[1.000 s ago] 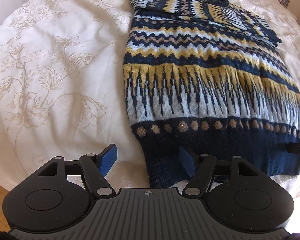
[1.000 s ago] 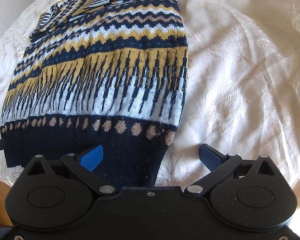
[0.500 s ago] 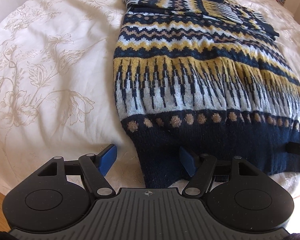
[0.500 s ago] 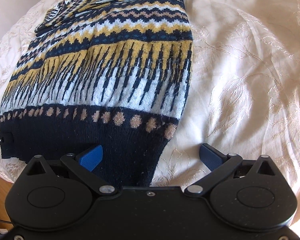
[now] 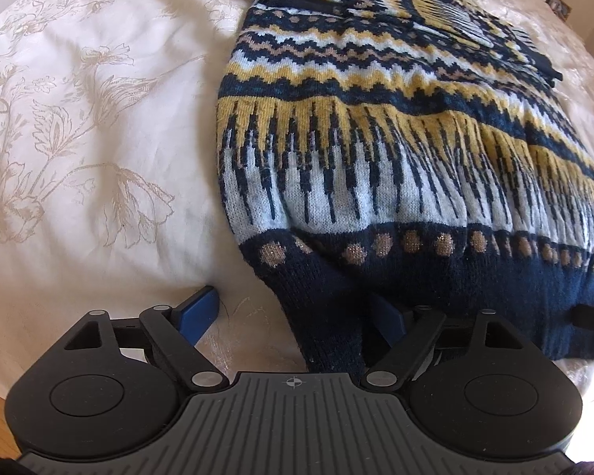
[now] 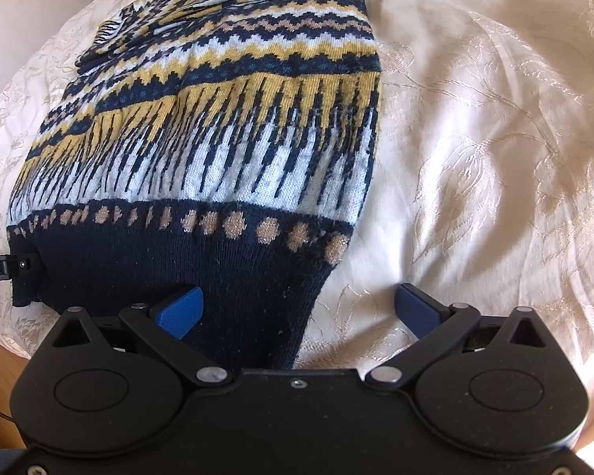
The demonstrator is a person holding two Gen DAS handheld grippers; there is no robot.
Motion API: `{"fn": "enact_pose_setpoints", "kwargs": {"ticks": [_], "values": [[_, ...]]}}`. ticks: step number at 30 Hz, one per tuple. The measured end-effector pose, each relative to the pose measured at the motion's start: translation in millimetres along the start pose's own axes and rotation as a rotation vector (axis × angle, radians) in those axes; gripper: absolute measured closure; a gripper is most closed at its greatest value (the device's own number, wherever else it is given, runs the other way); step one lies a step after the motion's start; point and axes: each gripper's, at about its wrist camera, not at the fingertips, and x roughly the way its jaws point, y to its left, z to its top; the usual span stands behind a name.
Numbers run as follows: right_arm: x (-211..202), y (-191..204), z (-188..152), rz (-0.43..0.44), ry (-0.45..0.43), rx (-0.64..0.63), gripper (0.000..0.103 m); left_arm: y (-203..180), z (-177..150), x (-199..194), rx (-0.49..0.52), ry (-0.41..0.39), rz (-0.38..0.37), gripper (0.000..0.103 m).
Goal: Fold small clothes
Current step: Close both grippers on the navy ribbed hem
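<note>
- Left wrist view: the left gripper (image 5: 295, 314) is held low at the near edge of the bed (image 5: 79, 150), pointing forward over the covers.
- Its two blue fingers (image 5: 200, 310) are spread wide apart. The near left corner of the sweater (image 5: 376, 182) lies between them, but nothing is pinched.
- The left finger is over the bare white cover. The right finger is partly hidden by the dark hem (image 5: 328, 332).
- The sweater is laid flat on the bed. Its long side runs away from the camera, with the dark blue hem near and the neck end far, toward the top of the view.
- A small black part of the right gripper (image 5: 592, 318) can be seen at the hem on the right side.
- Right wrist view: the right gripper (image 6: 299, 310) is also held low at the near edge of the bed (image 6: 495, 158), pointing forward.
- Its fingers (image 6: 180, 310) are wide open too. The near right corner of the hem (image 6: 257, 297) lies between them, and it is not squeezed.
- The left finger sits over the dark knit. The right finger sits over the flowered cover.
- The sweater (image 6: 237, 138) stretches away and a bit to the left here, hem near and neck end far.
- The tip of the left gripper (image 6: 4, 267) shows at the far left end of the hem.
</note>
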Motion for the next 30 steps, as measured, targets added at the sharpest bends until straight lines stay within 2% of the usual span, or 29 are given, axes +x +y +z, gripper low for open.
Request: {"fn": "enact_pose_setpoints", "kwargs": {"ticks": [5,7,11,12,14,15,16,17,20,26,30], "values": [[-1,0,3,0.04,0.034,0.02,0.002,1,-2,-3,0.011,0.001,-0.007,0.019],[-2,1,2,0.041,0.039,0.018,0.011,-2,-4,-6,0.026,-0.009,0.006,0.021],[-6,1,1,0.07,0.033,0.042,0.033,-6,-8,-11,0.017,-0.026,-0.001,0.036],[-7,1,2,0.088,0.037,0.048,0.042,-7,-8,-12,0.015,-0.025,-0.008,0.039],[-7,2,3,0.12,0.051,0.057,0.062,-8,-7,-14,0.011,-0.023,-0.028,0.053],[-6,3,4,0.134,0.057,0.064,0.067,-9,-7,-15,0.009,-0.019,-0.038,0.058],[-6,3,5,0.15,0.062,0.074,0.083,-10,-6,-16,0.008,-0.014,-0.049,0.07],[-6,4,7,0.168,0.063,0.09,0.09,-10,-5,-18,0.01,-0.009,-0.058,0.083],[-15,3,10,0.202,0.044,0.123,0.091,-10,-1,-27,0.0,-0.01,-0.077,0.094],[-49,1,27,0.267,-0.031,0.123,0.091,2,21,-62,-0.075,-0.06,-0.152,0.097],[-73,-3,47,0.298,-0.109,0.146,0.091,6,46,-87,-0.088,-0.127,-0.19,0.097]]}}
